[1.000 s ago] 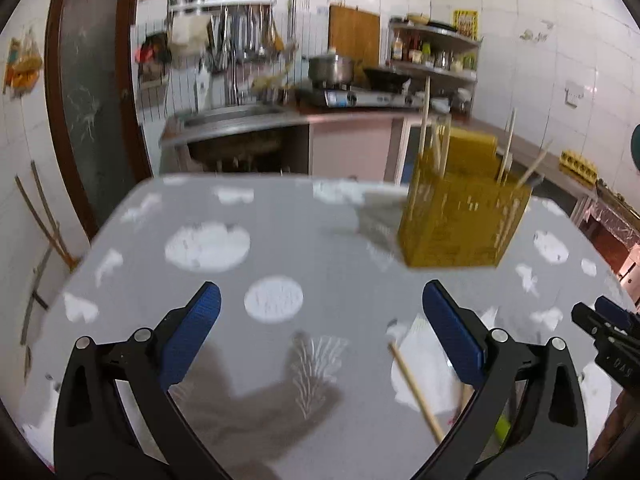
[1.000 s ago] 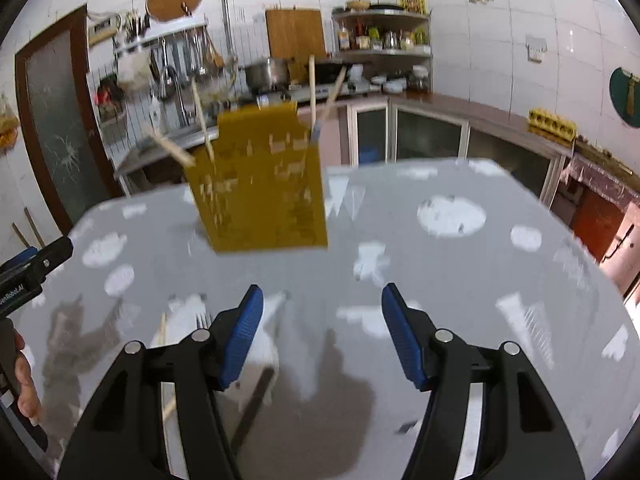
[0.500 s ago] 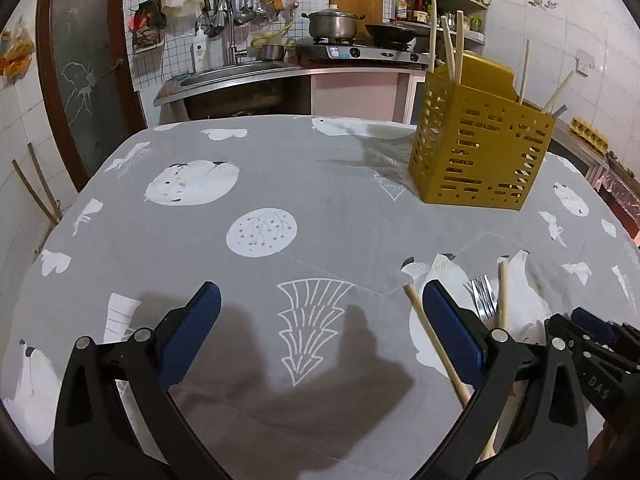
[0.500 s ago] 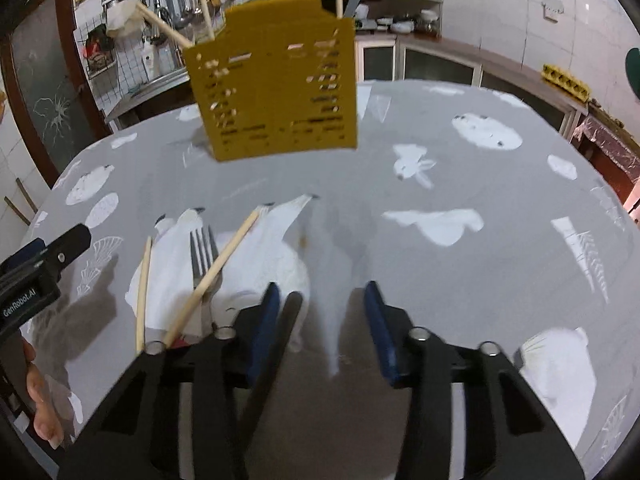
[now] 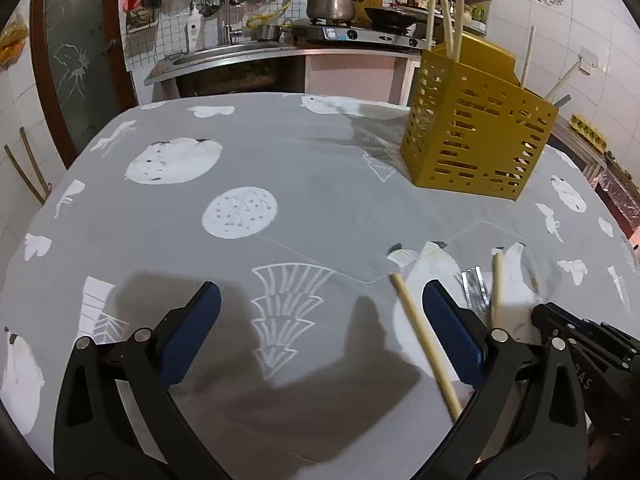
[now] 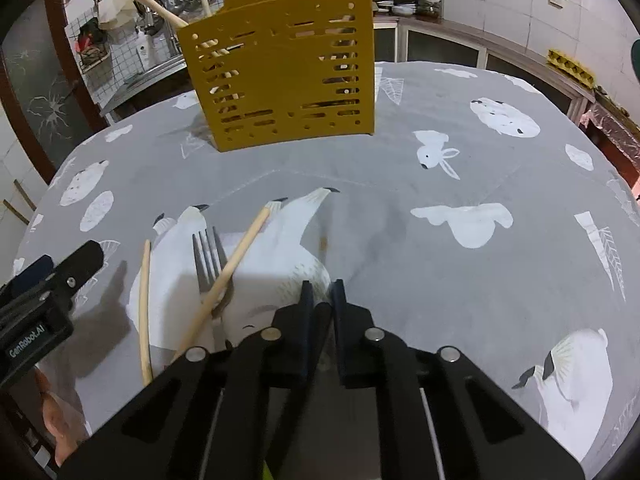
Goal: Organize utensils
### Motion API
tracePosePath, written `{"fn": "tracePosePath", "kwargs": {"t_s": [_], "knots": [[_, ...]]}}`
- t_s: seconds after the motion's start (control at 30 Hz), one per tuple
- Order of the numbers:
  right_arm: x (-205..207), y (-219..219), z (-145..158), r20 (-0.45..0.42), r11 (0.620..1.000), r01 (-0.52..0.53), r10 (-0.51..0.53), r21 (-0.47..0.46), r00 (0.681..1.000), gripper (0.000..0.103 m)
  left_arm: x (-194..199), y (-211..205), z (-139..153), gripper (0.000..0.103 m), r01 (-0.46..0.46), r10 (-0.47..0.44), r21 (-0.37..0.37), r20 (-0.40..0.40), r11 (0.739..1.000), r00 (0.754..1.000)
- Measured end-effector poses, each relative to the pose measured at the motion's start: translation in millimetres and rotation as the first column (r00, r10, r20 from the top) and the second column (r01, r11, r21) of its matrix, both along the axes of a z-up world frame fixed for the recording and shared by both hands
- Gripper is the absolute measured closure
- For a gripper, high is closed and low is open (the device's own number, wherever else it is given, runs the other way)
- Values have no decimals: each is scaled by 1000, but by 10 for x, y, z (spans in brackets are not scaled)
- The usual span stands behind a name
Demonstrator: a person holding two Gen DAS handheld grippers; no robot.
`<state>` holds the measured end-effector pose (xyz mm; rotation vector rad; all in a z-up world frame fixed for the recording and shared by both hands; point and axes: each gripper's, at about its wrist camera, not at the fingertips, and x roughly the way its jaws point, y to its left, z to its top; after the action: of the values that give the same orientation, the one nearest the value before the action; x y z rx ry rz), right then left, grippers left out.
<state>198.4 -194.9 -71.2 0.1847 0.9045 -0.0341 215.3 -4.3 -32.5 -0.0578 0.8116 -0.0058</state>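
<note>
I see the table (image 5: 280, 140) filling most of both views, under a grey cloth with white animal prints. The yellow caddy (image 6: 280, 76) stands upright on it, at the upper centre of the right wrist view and the upper right of the left wrist view. Several sticks (image 5: 450, 20) poke out of its top.

My left gripper (image 5: 320, 296) takes up the bottom of its own view. Its jaws are spread wide, and the blue pads (image 5: 188, 336) press on nothing. It hangs over bare cloth.

My right gripper (image 6: 322, 286) sits at the bottom centre of its view, pointing steeply down at the cloth. Its jaws have just been closing and stand drawn together, with only a thin slit left between the pads. I cannot tell whether anything is caught in that slit.

The loose utensils lie on the cloth in front of the caddy and well apart from it, at the lower left of the right wrist view, just left of the right gripper. The thick chopstick (image 6: 236, 256) runs diagonally from lower left to upper right and crosses over the fork (image 6: 206, 256). The fork's tines point up the frame toward the caddy. The thin chopstick (image 6: 144, 304) lies left of the fork, nearly straight up the frame and apart from it. In the left wrist view it runs just inside the right-hand pad, down on the cloth.
</note>
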Motion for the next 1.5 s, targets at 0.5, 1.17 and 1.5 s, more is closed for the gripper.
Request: {"fn": "tracePosePath", "kwargs": {"t_s": [0.5,1.17,1.5], "knots": [[20,-618,-12,10,998,60,-60,8,998,93,164,-413,-222,41,92,-94,-25,-135,995,986],[-123,-639,320,182,999,51,-54,20,982,98,267,-385,-68,94,107,-118,-110,-98,988,988],[-307,-635,693,309,999,36,-38,13,950,99,9,-371,517,96,153,-146,-72,94,986,985]]}}
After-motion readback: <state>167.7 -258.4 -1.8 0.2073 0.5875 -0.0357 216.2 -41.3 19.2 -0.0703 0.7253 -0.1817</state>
